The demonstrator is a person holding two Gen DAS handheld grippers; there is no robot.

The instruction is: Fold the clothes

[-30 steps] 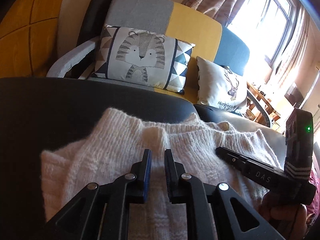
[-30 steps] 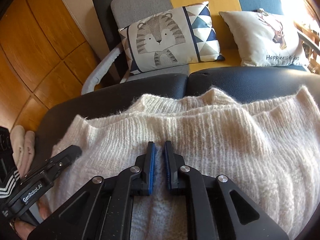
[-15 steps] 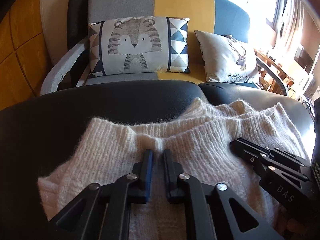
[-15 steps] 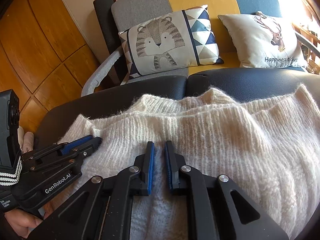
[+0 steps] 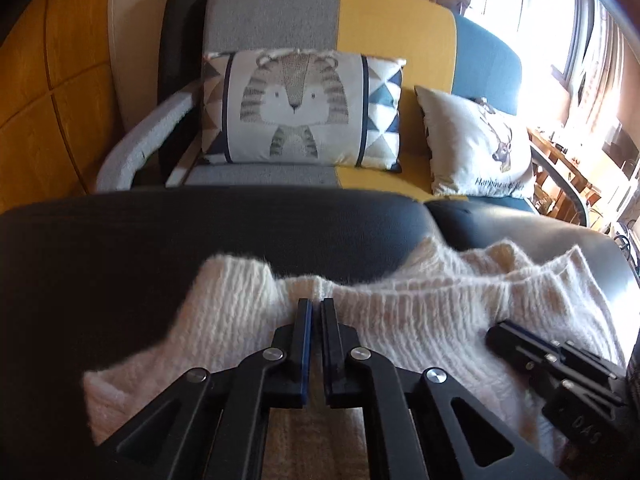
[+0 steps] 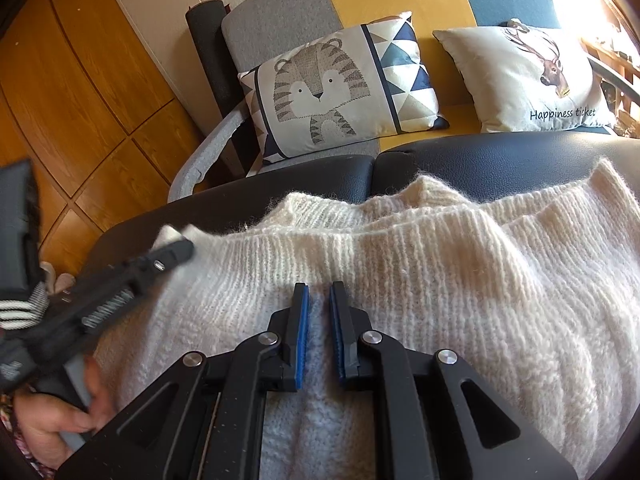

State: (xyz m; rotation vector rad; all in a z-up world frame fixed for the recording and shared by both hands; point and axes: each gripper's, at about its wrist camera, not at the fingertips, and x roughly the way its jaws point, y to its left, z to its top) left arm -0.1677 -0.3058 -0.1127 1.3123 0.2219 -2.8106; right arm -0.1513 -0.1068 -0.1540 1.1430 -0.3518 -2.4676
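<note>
A cream knitted sweater (image 5: 420,320) lies spread on a black padded surface (image 5: 160,248). My left gripper (image 5: 316,308) is shut on the sweater's ribbed edge, which bunches up at its tips. From the right wrist view the same gripper (image 6: 176,252) is blurred at the sweater's (image 6: 440,280) left corner, with a hand (image 6: 60,420) behind it. My right gripper (image 6: 319,292) rests low over the knit, its blue pads a narrow gap apart, with fabric showing below them. In the left wrist view the right gripper (image 5: 500,330) lies on the sweater's right part.
Behind the black surface stands a grey, yellow and blue sofa (image 5: 280,20) with a tiger cushion (image 5: 296,108) and a deer cushion (image 5: 480,144). Wood floor (image 6: 80,80) is at the left. A bright window (image 5: 580,20) is at the right.
My left gripper has slid forward to the sweater's ribbed edge and its fingers have drawn together on it. The right gripper's gap and place are much the same.
</note>
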